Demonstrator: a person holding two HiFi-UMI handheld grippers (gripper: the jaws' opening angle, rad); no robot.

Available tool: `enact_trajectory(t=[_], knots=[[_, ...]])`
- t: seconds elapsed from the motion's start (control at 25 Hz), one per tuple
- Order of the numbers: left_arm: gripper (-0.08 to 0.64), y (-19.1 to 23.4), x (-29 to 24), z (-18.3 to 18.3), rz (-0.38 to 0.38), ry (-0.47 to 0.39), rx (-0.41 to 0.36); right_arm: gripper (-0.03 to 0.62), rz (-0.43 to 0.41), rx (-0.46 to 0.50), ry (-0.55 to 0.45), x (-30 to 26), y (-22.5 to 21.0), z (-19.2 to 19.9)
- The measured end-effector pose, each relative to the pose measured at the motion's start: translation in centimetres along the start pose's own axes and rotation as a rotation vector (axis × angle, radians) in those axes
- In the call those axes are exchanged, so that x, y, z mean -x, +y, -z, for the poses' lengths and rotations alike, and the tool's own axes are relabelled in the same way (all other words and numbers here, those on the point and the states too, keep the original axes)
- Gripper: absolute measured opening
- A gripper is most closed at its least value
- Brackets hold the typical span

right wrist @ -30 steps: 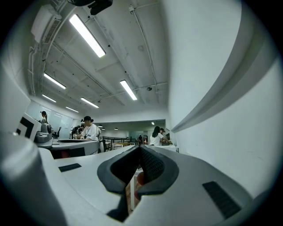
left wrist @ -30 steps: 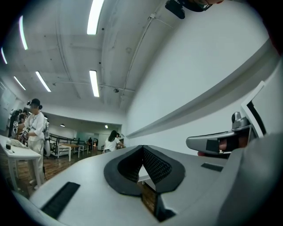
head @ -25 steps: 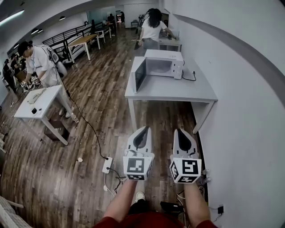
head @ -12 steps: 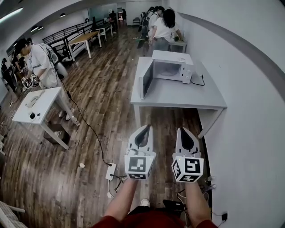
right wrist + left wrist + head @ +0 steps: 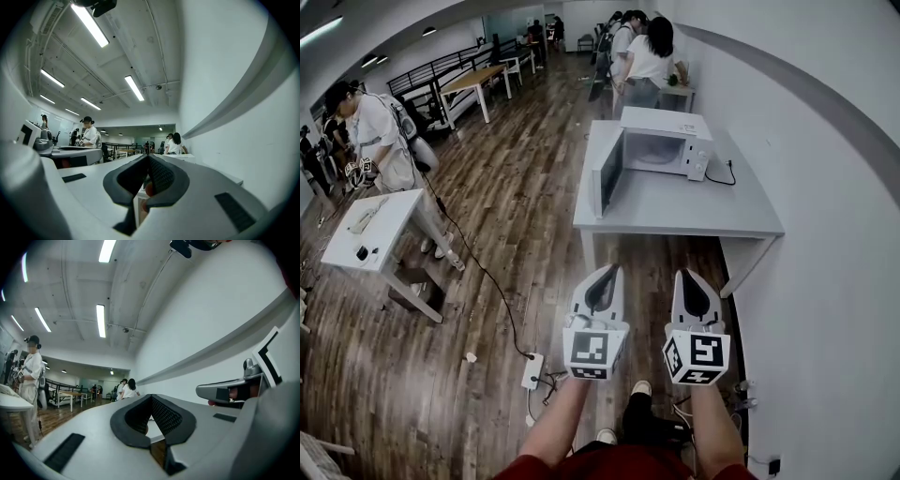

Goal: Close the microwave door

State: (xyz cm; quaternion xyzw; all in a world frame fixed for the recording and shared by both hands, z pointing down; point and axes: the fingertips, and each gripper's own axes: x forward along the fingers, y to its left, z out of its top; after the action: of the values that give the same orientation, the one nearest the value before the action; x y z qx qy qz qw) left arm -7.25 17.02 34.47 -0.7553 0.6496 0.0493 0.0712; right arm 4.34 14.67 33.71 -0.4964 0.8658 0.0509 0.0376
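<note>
The white microwave (image 5: pixel 661 141) stands at the far end of a grey table (image 5: pixel 675 211) against the right wall. Its door (image 5: pixel 607 173) is swung wide open to the left, and the cavity shows empty. My left gripper (image 5: pixel 607 271) and right gripper (image 5: pixel 685 276) are held side by side, well short of the table's near edge, pointing at it. Both are shut with nothing between the jaws. In the left gripper view the left gripper (image 5: pixel 151 398) has its tips together, with the right gripper's body (image 5: pixel 229 391) at the side. The right gripper (image 5: pixel 149 158) looks the same in its own view.
A power strip (image 5: pixel 531 370) and its cable lie on the wood floor left of my feet. A white table (image 5: pixel 370 230) with a person (image 5: pixel 375 131) stands at left. Another person (image 5: pixel 649 56) stands beyond the microwave table. A cord (image 5: pixel 722 173) runs from the microwave to the wall.
The grey table and microwave have come nearer and sit lower in the head view. Both grippers advance together in the same shut pose.
</note>
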Motion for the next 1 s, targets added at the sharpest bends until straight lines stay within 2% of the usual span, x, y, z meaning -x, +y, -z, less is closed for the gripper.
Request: enact_trajectory(t=[0.72,1.0], knots=[[0.026,-0.6,-20.5,1.9,0.005,0.006,-0.022,0.025,0.004,-0.053,-0.011,-15.5,-13.7,2.1],[0.026,-0.7,-25.0,2.7,-0.007,0.012,-0.027,0.025,-0.007,-0.071,-0.014,-19.2,-16.8,2.8]])
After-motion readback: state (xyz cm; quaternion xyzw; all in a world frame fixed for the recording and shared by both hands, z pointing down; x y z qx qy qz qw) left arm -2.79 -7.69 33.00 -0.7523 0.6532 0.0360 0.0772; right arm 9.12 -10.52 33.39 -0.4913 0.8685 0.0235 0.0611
